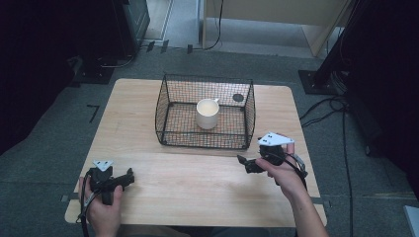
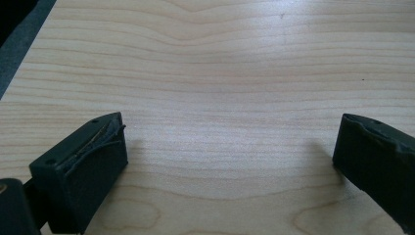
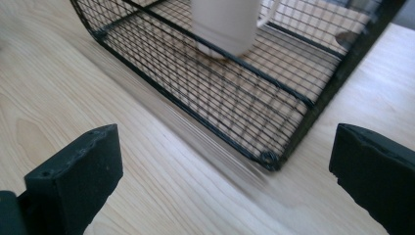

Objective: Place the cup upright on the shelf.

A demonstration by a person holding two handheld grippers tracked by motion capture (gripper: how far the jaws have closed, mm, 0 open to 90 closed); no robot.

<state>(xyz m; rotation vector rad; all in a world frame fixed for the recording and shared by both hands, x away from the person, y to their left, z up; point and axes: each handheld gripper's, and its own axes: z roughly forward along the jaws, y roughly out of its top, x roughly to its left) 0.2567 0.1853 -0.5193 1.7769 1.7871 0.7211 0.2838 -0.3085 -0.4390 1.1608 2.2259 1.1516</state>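
The left tongs (image 1: 129,177) lie low over the pale wooden tabletop (image 1: 197,190) at its near left corner, well short of the black wire-mesh basket (image 1: 170,101) and off to that basket's left. In the left gripper view the two black jaws stand wide apart with only bare wood grain between them, holding nothing. The person's left hand (image 1: 101,210) wraps the handle from below.

Nearer the basket, the right tongs (image 1: 240,160) hover just in front of its near right corner, tips turned toward it, held by the person's right hand (image 1: 284,175). In the right gripper view the jaws are spread wide and empty, with the basket's lower front edge and corner showing between them; they are close to the wire but not touching it.

The basket stands at the middle of the tabletop's far half. Inside it, on the mesh floor and slightly toward its back wall, sits the white ceramic mug (image 1: 207,113), upright, its handle pointing to the basket's far right. Beyond the basket's far right corner a small dark round spot (image 1: 238,97) marks the tabletop.
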